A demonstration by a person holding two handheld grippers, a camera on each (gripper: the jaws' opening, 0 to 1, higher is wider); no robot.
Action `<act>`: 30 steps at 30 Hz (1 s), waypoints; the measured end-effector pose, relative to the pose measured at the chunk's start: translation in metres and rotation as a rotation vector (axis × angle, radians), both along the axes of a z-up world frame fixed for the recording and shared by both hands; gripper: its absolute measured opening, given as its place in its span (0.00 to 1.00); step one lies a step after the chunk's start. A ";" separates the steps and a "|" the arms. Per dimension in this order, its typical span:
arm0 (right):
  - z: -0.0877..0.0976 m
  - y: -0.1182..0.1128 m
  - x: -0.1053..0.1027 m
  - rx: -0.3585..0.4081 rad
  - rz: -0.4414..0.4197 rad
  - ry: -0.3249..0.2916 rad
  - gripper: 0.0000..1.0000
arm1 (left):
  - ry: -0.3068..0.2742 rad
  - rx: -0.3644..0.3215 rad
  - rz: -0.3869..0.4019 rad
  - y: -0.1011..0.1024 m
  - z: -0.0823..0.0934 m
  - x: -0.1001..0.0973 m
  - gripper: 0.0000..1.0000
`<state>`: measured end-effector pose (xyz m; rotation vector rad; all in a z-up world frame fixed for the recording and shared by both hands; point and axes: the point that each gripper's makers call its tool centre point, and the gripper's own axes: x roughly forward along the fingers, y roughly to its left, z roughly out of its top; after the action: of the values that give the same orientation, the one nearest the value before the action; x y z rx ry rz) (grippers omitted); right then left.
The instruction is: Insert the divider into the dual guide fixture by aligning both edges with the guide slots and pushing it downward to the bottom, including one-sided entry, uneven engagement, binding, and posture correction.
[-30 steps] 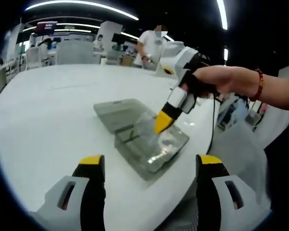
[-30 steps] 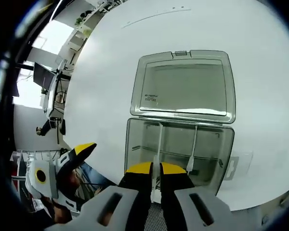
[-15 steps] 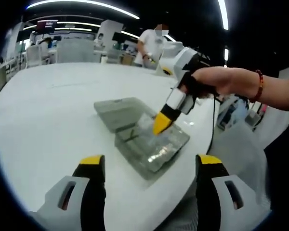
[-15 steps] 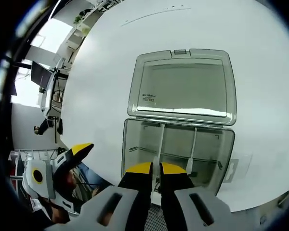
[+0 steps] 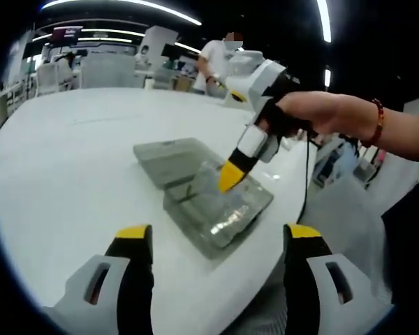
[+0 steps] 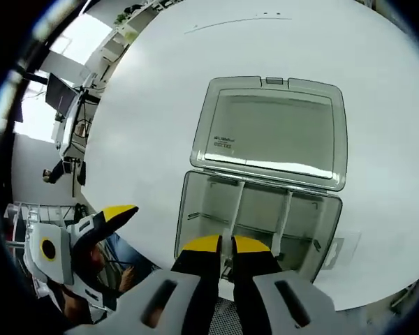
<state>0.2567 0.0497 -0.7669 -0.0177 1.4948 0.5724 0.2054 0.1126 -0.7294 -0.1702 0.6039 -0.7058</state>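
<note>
A clear grey box [image 5: 213, 209] with its lid [image 5: 171, 162] folded flat behind it lies on the white table [image 5: 70, 160]. My right gripper [image 5: 227, 178], held by a hand, points down into the box, shut on a thin clear divider [image 5: 208, 178] that stands upright. In the right gripper view the shut right gripper [image 6: 224, 243] hovers over the box [image 6: 255, 220], whose open lid [image 6: 272, 132] lies beyond it. Thin cross walls run inside the box. My left gripper [image 5: 218, 236] stands open near the table edge, apart from the box; its yellow tip [image 6: 117, 213] shows at lower left.
The table edge curves close to the box on the near side. A small clear tab [image 6: 335, 248] lies beside the box. A black cable [image 5: 309, 181] hangs off the table. A person in white [image 5: 220, 59] stands at the far side, with chairs behind.
My right gripper has lifted a little and drifted slightly left over the box. The left gripper has stayed open and still.
</note>
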 end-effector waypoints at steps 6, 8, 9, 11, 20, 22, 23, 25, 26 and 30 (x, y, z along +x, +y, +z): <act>0.000 0.003 0.000 -0.016 0.030 -0.016 0.00 | 0.007 0.000 -0.005 0.000 -0.002 0.001 0.75; 0.000 0.003 0.000 -0.018 0.035 -0.016 0.00 | 0.012 -0.001 -0.006 0.000 -0.003 0.001 0.75; 0.000 0.003 0.000 -0.021 0.041 -0.016 0.00 | 0.012 -0.002 -0.006 0.000 -0.003 0.001 0.75; 0.000 0.002 0.000 -0.022 0.045 -0.015 0.00 | 0.016 -0.004 -0.007 0.000 -0.003 0.002 0.75; 0.000 0.007 0.000 -0.044 0.096 -0.060 0.00 | 0.036 -0.010 -0.016 -0.003 -0.008 0.002 0.75; 0.000 0.008 -0.001 -0.047 0.106 -0.068 0.00 | 0.041 -0.011 -0.018 -0.004 -0.009 0.002 0.75; 0.000 0.008 0.000 -0.055 0.115 -0.076 0.00 | 0.042 -0.011 -0.018 -0.004 -0.009 0.002 0.75; 0.000 0.009 -0.001 -0.064 0.133 -0.090 0.00 | 0.047 -0.013 -0.020 -0.005 -0.010 0.002 0.75; 0.000 0.010 -0.001 -0.075 0.151 -0.104 0.00 | 0.048 -0.013 -0.020 -0.005 -0.010 0.002 0.75; 0.000 0.013 -0.001 -0.104 0.192 -0.123 0.00 | 0.051 -0.014 -0.020 -0.005 -0.010 0.003 0.75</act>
<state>0.2561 0.0622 -0.7670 -0.2753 1.4104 0.6358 0.2079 0.1075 -0.7398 -0.1961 0.6501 -0.7268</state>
